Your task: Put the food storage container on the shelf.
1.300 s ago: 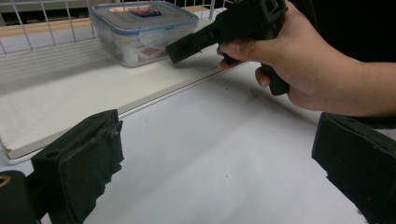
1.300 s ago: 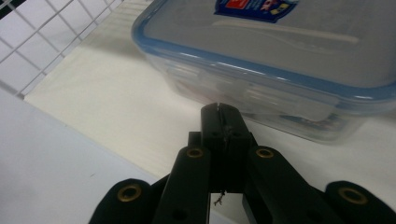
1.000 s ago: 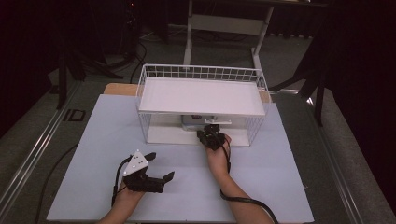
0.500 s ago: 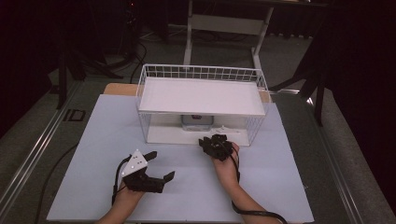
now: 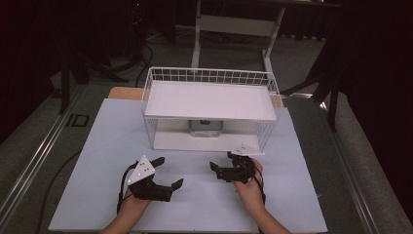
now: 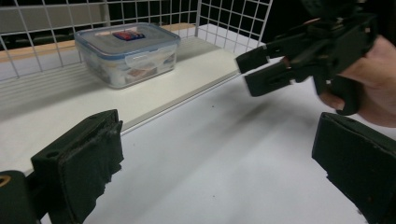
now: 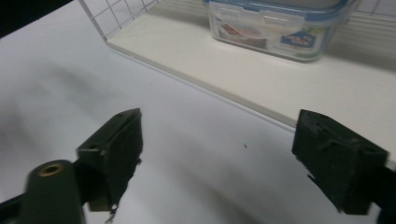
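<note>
A clear plastic food box with a blue-rimmed lid [image 5: 206, 127] stands on the lower board of a white wire rack [image 5: 210, 76], under its upper shelf. It also appears as the box [image 6: 127, 53] and the box [image 7: 275, 28] in the two gripper views. My right gripper [image 5: 219, 160] hovers over the table in front of the rack, clear of the box. Its jaws have just been opening and nothing is between them [image 7: 224, 154]. My left gripper [image 5: 170, 171] rests open at the near left, also with nothing in it [image 6: 215, 158]. The right gripper [image 6: 250, 72] shows across from it.
The rack's lower board [image 7: 280, 79] ends in a low front lip on the white table sheet [image 5: 97, 146]. Wire mesh closes the rack's sides and back. A wooden strip [image 5: 124, 92] lies behind the sheet, and dark floor with stand legs surrounds the table.
My right gripper has drawn back from the box under the shelf toward the near edge, and its jaws have opened. The box stays on the lower board. The left gripper has not moved.
</note>
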Demonstrator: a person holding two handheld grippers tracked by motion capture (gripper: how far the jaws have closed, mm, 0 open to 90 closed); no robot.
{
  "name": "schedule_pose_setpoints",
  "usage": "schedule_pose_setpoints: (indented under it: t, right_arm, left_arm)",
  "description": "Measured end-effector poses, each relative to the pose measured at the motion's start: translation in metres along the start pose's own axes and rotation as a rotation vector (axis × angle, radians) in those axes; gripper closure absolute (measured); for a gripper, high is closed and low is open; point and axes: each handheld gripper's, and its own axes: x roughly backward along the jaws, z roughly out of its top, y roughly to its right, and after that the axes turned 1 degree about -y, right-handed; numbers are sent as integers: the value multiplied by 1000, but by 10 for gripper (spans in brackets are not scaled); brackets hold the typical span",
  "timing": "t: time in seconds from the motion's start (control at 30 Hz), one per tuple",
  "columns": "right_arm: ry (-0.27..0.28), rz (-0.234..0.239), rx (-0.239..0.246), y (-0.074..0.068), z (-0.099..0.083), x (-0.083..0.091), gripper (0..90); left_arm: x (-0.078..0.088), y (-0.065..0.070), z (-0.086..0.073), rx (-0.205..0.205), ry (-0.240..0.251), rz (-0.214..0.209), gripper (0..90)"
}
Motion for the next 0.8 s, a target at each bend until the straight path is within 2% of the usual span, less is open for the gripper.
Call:
schedule_pose_setpoints:
  t: [0.07,0.17,0.4,0.53,0.57,0.63,0.8]
  right_arm:
    - [7,5,-2,1,-3,5,160]
    - [17,13,-14,3,-5,15,160]
    - [31,1,7,4,-10,39,162]
    - [42,0,18,6,-15,51,172]
    - [49,6,13,7,-16,54,192]
    - [51,12,17,10,-18,59,193]
    - [63,22,0,14,-25,72,193]
  left_arm:
    - [1,0,0,-6,-4,5,28]
    - [3,-1,0,6,-6,-2,28]
    - [12,-1,4,11,-8,-7,28]
    - [16,-4,8,13,-27,-15,28]
    - [16,-4,9,1,-34,-23,28]
    - [18,-6,11,-17,-40,-6,28]
    - [25,-9,8,2,-66,2,28]
